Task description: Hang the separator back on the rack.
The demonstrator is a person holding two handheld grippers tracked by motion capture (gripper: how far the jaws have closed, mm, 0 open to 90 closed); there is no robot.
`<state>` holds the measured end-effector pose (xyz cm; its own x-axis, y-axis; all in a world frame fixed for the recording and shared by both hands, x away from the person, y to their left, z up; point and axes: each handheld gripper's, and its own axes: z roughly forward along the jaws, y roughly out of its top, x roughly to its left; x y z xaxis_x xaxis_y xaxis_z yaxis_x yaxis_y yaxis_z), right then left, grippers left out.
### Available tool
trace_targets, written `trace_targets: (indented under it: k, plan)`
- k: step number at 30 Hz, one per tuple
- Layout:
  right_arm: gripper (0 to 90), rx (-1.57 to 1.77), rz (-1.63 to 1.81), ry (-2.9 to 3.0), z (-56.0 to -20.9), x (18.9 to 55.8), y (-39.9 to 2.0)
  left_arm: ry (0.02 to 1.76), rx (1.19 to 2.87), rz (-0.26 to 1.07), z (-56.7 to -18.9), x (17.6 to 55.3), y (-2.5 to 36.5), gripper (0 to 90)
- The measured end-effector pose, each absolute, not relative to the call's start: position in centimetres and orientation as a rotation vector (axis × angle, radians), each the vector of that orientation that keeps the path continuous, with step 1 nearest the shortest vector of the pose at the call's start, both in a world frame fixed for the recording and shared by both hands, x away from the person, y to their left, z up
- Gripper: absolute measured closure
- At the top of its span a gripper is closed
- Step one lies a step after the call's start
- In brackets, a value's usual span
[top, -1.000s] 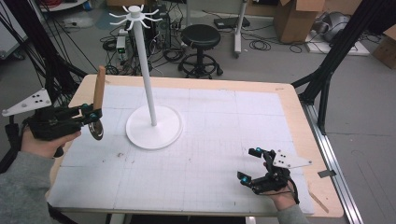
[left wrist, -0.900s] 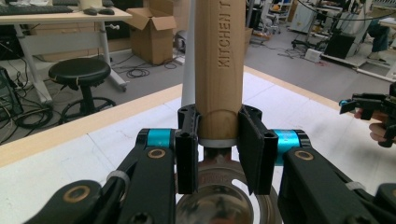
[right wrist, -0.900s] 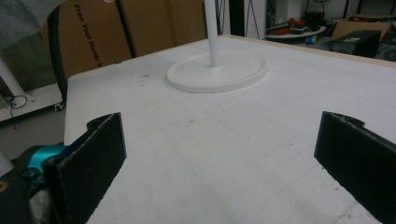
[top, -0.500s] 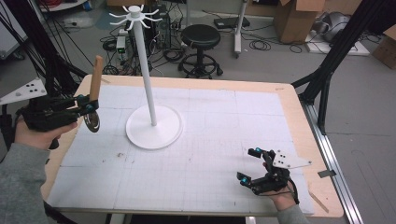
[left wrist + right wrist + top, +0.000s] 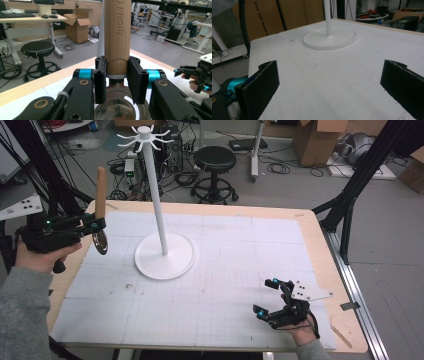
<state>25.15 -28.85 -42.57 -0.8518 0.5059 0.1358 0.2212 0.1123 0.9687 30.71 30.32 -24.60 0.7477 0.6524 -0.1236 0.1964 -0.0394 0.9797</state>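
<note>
A wooden table [image 5: 310, 227] carries a white gridded mat [image 5: 240, 265] over most of its top, and on the mat's far-left part stands a white hanging stand [image 5: 159, 215]: a round flat base, a tall thin pole and a crown of short hooks at its tip. In the right gripper view the same base and pole [image 5: 329, 35] show beyond the jaws, with brown cardboard at the upper left printed "Free Your Hands", the rest cut off. Behind the table, on the floor, are a black round stool [image 5: 215, 162], loose cables and cardboard boxes. The left gripper [image 5: 95, 225], held in a hand [image 5: 42, 260] at the table's left edge and above it, pinches a pizza cutter [image 5: 101, 215] at the lower end of its wooden handle, where a metal collar begins; the handle stands upright and the round steel wheel hangs below the jaws. In the left gripper view the handle [image 5: 117, 35] reads "KITCHEN T", the rest out of frame, and faint embossed letters on the metal below the jaws are too blurred to read. The right gripper [image 5: 267, 297] rests low over the mat near the table's near-right corner, its jaws spread wide with nothing between them.
</note>
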Motion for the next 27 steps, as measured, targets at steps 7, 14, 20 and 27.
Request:
trace_targets:
  k: [7,14,20,27]
  plan:
    - [1.2,0.725,1.816,2.163,-42.5,25.1,-28.9,0.706,1.621,0.424,-24.1,31.5,30.3,69.3]
    - [1.2,0.728,1.82,2.164,-42.6,25.3,-28.9,0.698,1.623,0.435,-23.5,31.9,30.1,69.3]
    - [1.2,0.726,1.819,2.167,-42.7,25.4,-28.9,0.7,1.615,0.434,-23.3,32.3,30.1,69.3]
    - [1.2,0.729,1.816,2.163,-42.6,25.2,-29.0,0.689,1.62,0.425,-22.6,32.6,29.5,69.3]
